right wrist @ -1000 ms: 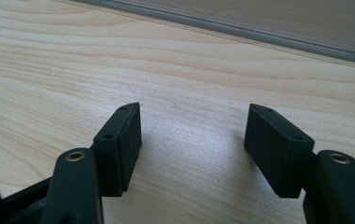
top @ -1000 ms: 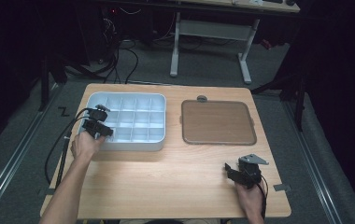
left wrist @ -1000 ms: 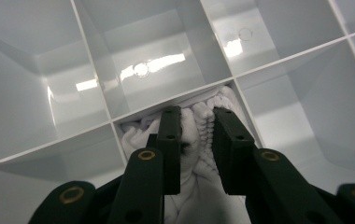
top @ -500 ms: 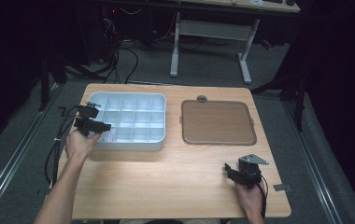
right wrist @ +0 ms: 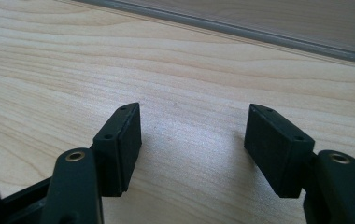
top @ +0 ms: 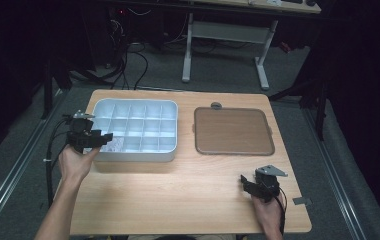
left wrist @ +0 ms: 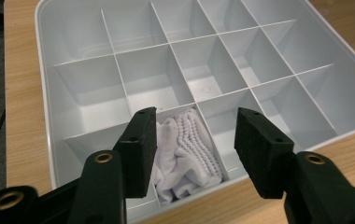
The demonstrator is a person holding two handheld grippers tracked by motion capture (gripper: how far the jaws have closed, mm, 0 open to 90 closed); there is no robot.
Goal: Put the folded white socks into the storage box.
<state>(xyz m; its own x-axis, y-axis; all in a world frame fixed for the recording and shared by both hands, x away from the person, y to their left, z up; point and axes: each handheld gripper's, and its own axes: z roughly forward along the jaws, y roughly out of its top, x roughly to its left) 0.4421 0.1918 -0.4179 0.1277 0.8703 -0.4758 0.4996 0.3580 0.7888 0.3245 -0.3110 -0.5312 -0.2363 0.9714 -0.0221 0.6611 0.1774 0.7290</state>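
Holding our left gripper (left wrist: pixel 192 140), jaws just opening, above a white cloth (left wrist: pixel 185 156) in the grey divided tray (top: pixel 135 107), we rest our right gripper (right wrist: pixel 192 140) wide on the pale wooden table (top: pixel 178 190) in a dark room.

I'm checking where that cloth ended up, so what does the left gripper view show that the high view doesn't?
Left gripper view: a bunched white cloth with a beaded edge lying in a near-edge compartment, below the open left gripper, whose jaws have just been opening. High view: the brown tray and the right gripper resting apart. Both: the divided grey organizer on the wooden table.
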